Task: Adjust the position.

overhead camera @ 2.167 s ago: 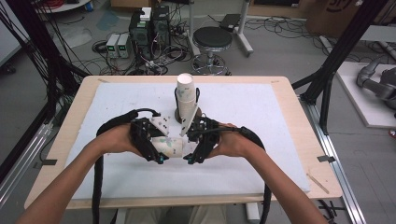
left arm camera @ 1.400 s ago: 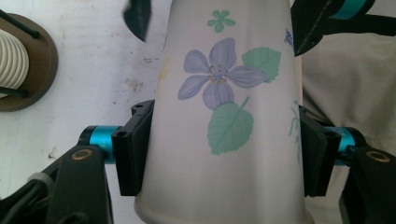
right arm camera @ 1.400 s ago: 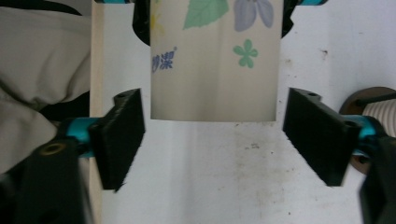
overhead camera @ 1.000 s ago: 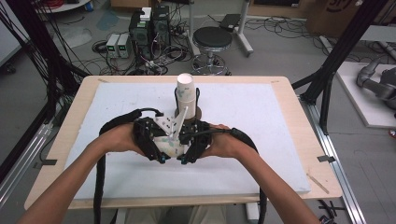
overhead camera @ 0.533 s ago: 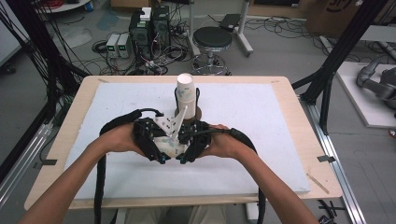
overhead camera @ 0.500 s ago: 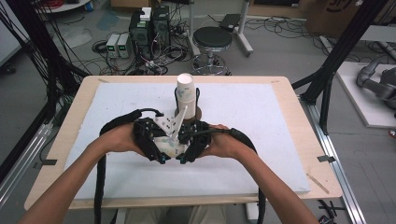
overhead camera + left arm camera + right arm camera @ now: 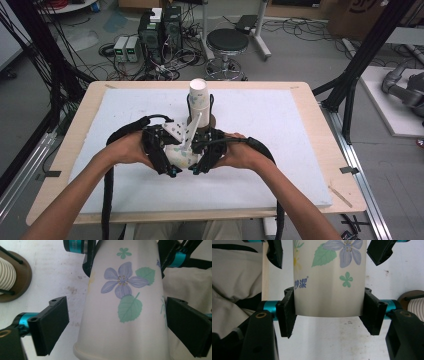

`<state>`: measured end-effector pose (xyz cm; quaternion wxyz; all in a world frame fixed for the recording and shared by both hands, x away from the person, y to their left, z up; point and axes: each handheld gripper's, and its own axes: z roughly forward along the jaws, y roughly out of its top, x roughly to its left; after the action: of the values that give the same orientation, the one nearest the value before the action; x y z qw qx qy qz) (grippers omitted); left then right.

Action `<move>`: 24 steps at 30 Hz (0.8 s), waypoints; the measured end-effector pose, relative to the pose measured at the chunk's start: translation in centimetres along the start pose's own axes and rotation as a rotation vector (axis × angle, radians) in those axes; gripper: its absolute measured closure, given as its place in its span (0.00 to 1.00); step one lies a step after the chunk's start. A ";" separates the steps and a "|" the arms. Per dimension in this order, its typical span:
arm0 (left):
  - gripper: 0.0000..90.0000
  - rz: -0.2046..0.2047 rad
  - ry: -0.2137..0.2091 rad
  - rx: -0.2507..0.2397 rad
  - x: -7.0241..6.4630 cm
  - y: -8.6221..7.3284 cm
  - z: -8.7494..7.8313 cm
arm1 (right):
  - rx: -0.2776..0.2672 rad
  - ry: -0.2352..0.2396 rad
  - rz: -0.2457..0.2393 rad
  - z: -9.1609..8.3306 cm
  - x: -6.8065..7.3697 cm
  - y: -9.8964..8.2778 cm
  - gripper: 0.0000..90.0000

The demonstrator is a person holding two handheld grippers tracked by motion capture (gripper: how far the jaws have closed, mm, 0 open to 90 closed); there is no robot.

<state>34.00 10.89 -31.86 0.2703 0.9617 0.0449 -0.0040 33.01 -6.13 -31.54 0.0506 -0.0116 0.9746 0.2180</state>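
A wooden table point(image 7: 320, 150) topped with a white sheet point(image 7: 280, 130) stands on a grey floor point(image 7: 300, 55). Behind it are a black stool point(image 7: 227, 42), boxes of electronics point(image 7: 160, 30) amid tangled cables point(image 7: 125, 65), and black frame struts point(image 7: 360, 65) at both sides.

Along your left gripper point(image 7: 117, 327) you see a white paper cup point(image 7: 125, 310) printed with a purple flower and green leaves, lying between its black jaws, which have just been opening and stand clear of it. Beyond, your right gripper point(image 7: 125, 255) clamps the cup's far end. A brown stand point(image 7: 22, 280) sits upper left.
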 end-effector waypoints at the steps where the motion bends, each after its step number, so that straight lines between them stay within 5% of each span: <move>1: 0.05 0.000 0.000 0.000 0.0 0.0 0.0 | 0.000 0.000 0.000 0.0 0.0 0.0 0.42; 9: 0.02 -0.011 0.026 -0.064 0.0 -0.6 -0.3 | -0.024 -0.009 0.009 -0.4 -0.1 -0.3 0.42; 15: 0.02 -0.049 0.032 -0.174 -0.1 -1.7 -0.8 | -0.050 -0.021 0.020 -1.0 -0.3 -0.6 0.42; 18: 0.02 -0.065 0.063 -0.269 -0.2 -2.4 -1.4 | -0.105 -0.016 0.040 -1.5 -0.5 -1.2 0.42; 24: 0.04 -0.087 0.092 -0.317 -0.2 -3.5 -1.5 | -0.177 -0.015 0.086 -1.6 -0.6 -2.5 0.42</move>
<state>33.50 14.61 -32.35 0.4159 0.9033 0.0988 0.0355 33.58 -9.11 -31.07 0.0475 0.0276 0.9507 0.3053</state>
